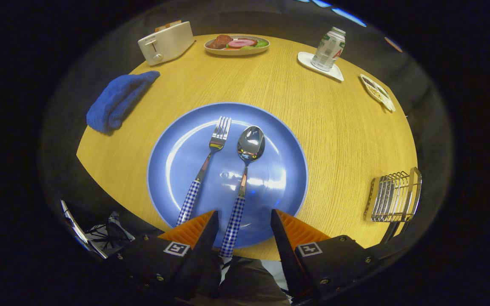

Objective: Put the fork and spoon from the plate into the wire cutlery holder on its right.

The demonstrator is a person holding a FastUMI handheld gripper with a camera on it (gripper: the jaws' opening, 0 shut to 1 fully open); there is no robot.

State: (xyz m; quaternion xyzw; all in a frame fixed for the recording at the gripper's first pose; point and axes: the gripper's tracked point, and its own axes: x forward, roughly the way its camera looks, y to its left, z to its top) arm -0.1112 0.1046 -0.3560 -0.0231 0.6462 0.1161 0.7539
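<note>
A blue plate (pixel 177 170) lies on the wooden table just ahead of my fingers. On it rest a fork (pixel 204 168) and a spoon (pixel 245 170), side by side, both with blue-and-white checked handles pointing toward me. The spoon's handle end reaches into the gap between my fingers, nearer the left one, with no contact showing. The fork's handle ends just left of the left finger. My gripper (pixel 244 221) is open above the plate's near rim. The wire cutlery holder (pixel 394 197) stands on the table to the right of the plate.
A folded blue cloth (pixel 119 100) lies left beyond the plate. Farther back stand a white toaster (pixel 166 42), a dish of food (pixel 236 44), a can on a white coaster (pixel 329 49) and a small snack tray (pixel 377 92). The table's near edge runs under my fingers.
</note>
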